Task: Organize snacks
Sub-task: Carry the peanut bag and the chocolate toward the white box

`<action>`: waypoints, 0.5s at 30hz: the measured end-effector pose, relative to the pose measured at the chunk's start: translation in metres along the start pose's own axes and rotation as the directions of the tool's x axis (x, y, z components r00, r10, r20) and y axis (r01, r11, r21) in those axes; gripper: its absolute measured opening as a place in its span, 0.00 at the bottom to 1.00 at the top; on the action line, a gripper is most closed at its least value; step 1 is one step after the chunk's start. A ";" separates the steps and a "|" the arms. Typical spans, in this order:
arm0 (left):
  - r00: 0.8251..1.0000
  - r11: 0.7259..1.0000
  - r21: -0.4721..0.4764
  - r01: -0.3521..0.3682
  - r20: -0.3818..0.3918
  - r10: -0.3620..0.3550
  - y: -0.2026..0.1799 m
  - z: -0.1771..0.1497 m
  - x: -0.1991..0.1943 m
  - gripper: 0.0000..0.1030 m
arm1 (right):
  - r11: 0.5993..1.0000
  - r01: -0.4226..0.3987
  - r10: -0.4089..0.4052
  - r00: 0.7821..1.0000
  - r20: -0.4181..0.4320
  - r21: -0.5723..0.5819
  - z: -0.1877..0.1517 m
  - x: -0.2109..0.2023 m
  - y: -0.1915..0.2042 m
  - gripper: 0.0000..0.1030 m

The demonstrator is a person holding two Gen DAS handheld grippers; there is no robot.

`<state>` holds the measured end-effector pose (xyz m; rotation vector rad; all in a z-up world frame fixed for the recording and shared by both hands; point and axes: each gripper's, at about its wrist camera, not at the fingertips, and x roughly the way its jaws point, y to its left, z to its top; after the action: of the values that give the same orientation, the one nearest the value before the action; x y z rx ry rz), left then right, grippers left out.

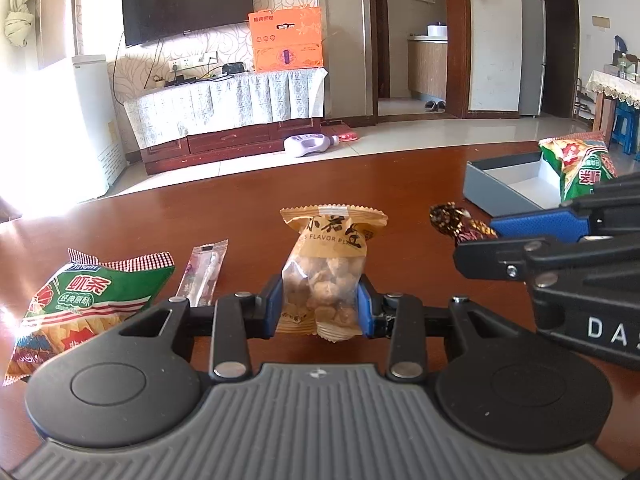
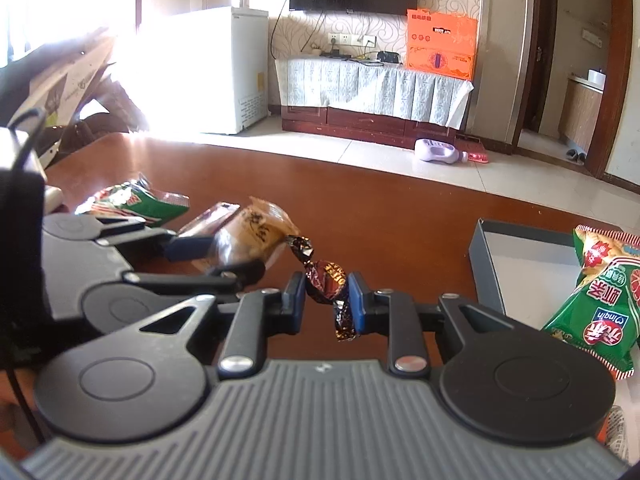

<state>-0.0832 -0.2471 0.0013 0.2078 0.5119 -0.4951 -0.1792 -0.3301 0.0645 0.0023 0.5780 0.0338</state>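
Snacks: peanut packet pinched in the left gripper; wrapped candy pinched in the right gripper.

The left wrist view shows the blue pads pressed against both sides of the upright packet, above the wooden table. Left of this claw lie a green chip bag and a slim clear sachet; right of it, the grey tray holds a second chip bag. Only the right wrist view shows the candy's round body squeezed between the pads, its twisted ends projecting above and below. There the left claw sits just left, the tray to the right.
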 end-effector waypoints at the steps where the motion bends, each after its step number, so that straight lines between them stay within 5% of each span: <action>1: 1.000 1.000 -0.003 0.001 0.002 -0.001 0.000 0.002 -0.002 0.41 | 1.000 0.002 -0.002 1.000 0.003 -0.003 0.000 -0.002 0.001 0.25; 15: 0.999 1.000 -0.002 0.025 0.022 -0.025 -0.029 0.006 -0.030 0.41 | 1.000 0.026 -0.026 0.999 0.040 0.000 0.006 -0.034 0.001 0.25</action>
<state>-0.1177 -0.2617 0.0204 0.1939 0.4940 -0.5209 -0.2045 -0.3304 0.0875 -0.0053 0.5380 0.0089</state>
